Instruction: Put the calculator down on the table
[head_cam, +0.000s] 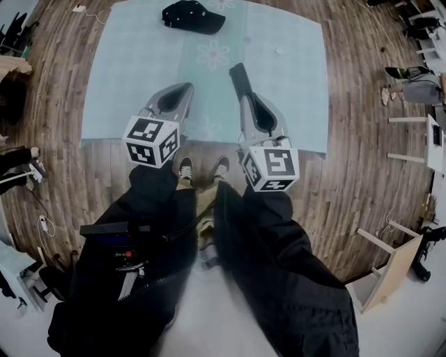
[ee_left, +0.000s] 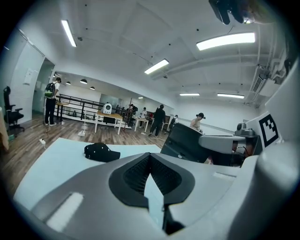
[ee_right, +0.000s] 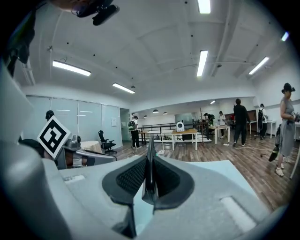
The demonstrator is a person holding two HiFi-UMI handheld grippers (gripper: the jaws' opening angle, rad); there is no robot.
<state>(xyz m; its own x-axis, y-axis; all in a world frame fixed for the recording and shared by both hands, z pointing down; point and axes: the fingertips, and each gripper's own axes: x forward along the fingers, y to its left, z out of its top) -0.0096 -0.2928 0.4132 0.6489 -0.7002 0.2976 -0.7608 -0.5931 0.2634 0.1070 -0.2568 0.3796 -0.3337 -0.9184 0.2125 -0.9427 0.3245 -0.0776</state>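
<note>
The calculator is a flat dark slab sticking forward out of my right gripper, which is shut on it above the pale blue table cloth. Seen in the right gripper view, the calculator stands edge-on between the pads of that gripper. The left gripper view shows the calculator tilted at the right. My left gripper hovers beside it on the left, shut and holding nothing.
A black cap lies at the far side of the cloth, also in the left gripper view. A small white bit lies far right. My shoes stand at the near edge. White tables and people stand around on the wooden floor.
</note>
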